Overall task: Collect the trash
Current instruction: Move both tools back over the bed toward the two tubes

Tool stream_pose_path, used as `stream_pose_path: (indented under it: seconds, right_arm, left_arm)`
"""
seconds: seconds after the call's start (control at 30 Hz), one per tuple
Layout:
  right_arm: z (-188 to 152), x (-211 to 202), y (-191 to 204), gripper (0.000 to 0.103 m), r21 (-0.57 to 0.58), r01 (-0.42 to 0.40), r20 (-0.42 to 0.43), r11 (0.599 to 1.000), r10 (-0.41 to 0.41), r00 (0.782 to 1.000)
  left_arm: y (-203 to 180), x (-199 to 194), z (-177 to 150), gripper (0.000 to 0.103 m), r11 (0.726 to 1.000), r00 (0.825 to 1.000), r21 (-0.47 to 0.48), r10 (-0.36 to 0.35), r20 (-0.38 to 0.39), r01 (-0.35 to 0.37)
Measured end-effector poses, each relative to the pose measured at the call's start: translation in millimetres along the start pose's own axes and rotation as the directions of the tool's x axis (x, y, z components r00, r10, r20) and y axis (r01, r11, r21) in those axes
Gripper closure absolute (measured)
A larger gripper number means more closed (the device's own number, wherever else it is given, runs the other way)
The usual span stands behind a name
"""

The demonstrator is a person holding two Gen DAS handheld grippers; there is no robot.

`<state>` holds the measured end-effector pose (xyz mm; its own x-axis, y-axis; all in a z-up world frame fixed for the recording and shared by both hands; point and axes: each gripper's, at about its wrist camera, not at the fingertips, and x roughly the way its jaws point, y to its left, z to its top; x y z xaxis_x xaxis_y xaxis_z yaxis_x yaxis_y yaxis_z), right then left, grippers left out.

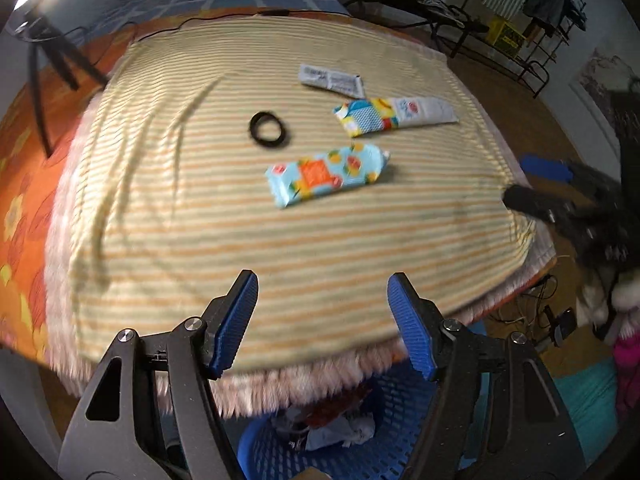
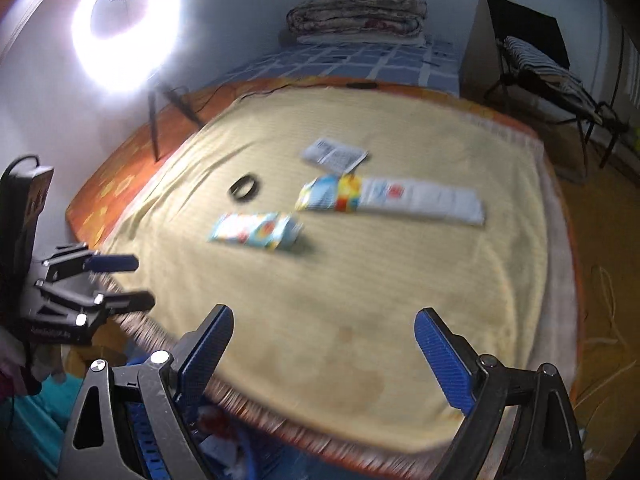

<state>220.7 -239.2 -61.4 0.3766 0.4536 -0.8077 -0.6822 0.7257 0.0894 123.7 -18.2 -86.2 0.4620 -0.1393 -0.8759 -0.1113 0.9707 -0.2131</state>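
- The left gripper (image 1: 322, 300) hangs over the near edge of the striped blanket (image 1: 168, 208), its blue pads spread apart with nothing between them.
- Below it, on the floor at the near edge, stands a blue basket (image 1: 372, 452) with some scraps already inside.
- The right gripper (image 2: 324, 344) is also spread wide and empty, near the same edge; in its own view the left gripper shows at the left rim.
- A black ring (image 1: 269, 129) lies left of the wrappers; whether it counts as trash I cannot tell.
- Three pieces of trash lie on the blanket, all farther in than both grippers: one light-blue fruit-print wrapper (image 1: 326, 174) nearest, one longer blue-and-white wrapper (image 1: 394, 116) beyond it to the right, one white printed wrapper (image 1: 332, 79) farthest.
- The nearest wrapper lies ahead of both grippers, its long axis running left to right, slightly tilted.
- Judging by the views, it sits almost straight ahead of the left gripper, so that hand seems better placed for it; the long wrapper suits the right hand.
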Motion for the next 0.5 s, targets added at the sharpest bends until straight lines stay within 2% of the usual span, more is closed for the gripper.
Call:
stream_pose_path:
  seconds: [0.2, 0.3, 0.37, 0.5]
  right_arm:
    - [54.0, 30.2, -40.0, 0.010, 0.043, 0.000, -0.012, 0.999, 0.001, 1.000]
    - [73.7, 47.6, -56.4, 0.013, 0.102, -0.041, -0.018, 0.994, 0.043, 0.999]
    - [82.9, 58.0, -61.1, 0.013, 0.115, -0.057, -0.025, 0.992, 0.060, 0.998]
    - [97.2, 82.5, -59.9, 0.013, 0.099, -0.034, -0.049, 0.994, 0.039, 0.998]
  left_arm:
    - [-5.1, 18.5, 31.3, 0.034, 0.999, 0.999, -0.003, -0.050, -0.015, 0.050]
    - [-4.0, 27.1, 46.1, 0.034, 0.998, 0.998, -0.012, -0.064, -0.015, 0.064]
    - [0.3, 34.6, 57.1, 0.034, 0.997, 0.997, -0.034, -0.076, -0.017, 0.076]
    - [7.7, 47.4, 73.5, 0.034, 0.992, 0.995, -0.073, -0.101, -0.019, 0.099]
